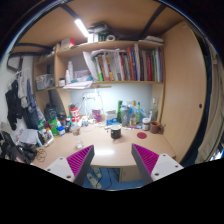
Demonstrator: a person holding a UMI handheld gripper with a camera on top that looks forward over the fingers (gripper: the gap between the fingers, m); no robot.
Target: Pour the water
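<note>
The likely pouring vessels, a dark cup (115, 132) and a cluster of bottles (128, 113), stand at the back of the worktop (105, 150), too small to tell which holds water. They sit upright under the bookshelf (110, 68). The tool (113, 160) hangs well short of them, fingers spread wide and empty, seemingly lined up for an approach.

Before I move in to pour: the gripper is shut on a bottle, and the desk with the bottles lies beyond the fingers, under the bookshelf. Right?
Not quite. The gripper view shows the gripper open and empty, holding no bottle. The rest stands: the desk with its bottles lies beyond the fingers, under the bookshelf.
</note>
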